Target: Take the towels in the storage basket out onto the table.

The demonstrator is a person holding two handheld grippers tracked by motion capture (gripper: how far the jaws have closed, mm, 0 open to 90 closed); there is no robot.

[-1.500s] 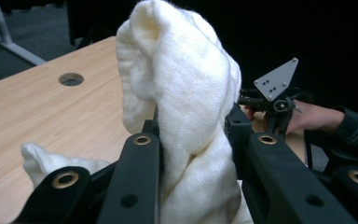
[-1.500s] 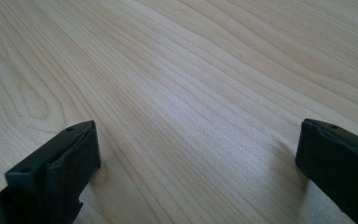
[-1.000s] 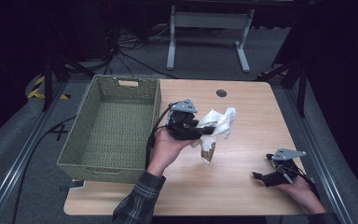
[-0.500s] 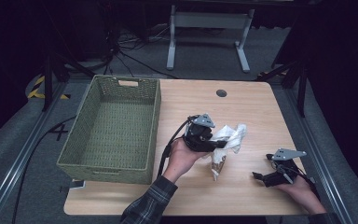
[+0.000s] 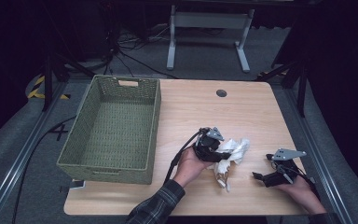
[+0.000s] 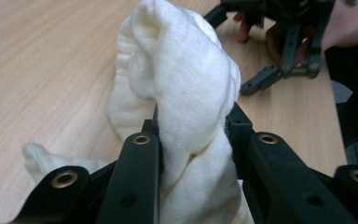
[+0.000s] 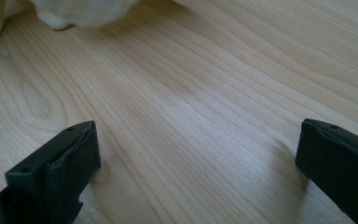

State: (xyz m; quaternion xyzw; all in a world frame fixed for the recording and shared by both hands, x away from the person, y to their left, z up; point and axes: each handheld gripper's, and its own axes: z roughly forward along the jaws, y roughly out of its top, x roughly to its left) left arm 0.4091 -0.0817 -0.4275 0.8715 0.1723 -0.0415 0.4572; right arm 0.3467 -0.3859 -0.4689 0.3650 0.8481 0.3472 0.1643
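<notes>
My left forearm, in a plaid sleeve, reaches in from the near edge toward the middle of the table [image 5: 191, 107], and my left gripper [image 5: 216, 151] lies low over the wood, pointing to the right. Its fingers [image 6: 142, 154] are clamped on a white cloth [image 6: 186, 84], the fabric bunched up thick between them. My right hand [image 5: 303, 189] rests at the near right corner, and my right gripper [image 5: 261, 177] sits low on the wood with its fingers [image 7: 60, 158] spread wide apart, nothing between them, aimed toward the cloth.

The table is a pale wood-grain top with rounded corners and a small dark round hole near the far edge. Around it lies grey floor, with cables trailing off on the left and a light metal frame standing beyond the far edge; the rest of the room is dark.

A green woven basket [image 5: 116, 161], rectangular with a handle slot in its far wall, stands on the left part of the table, well apart from the cloth. The cloth is soft, crumpled and loosely woven; in the high view it shows brownish marks on its lower end, which touches the table just right of my left hand.
</notes>
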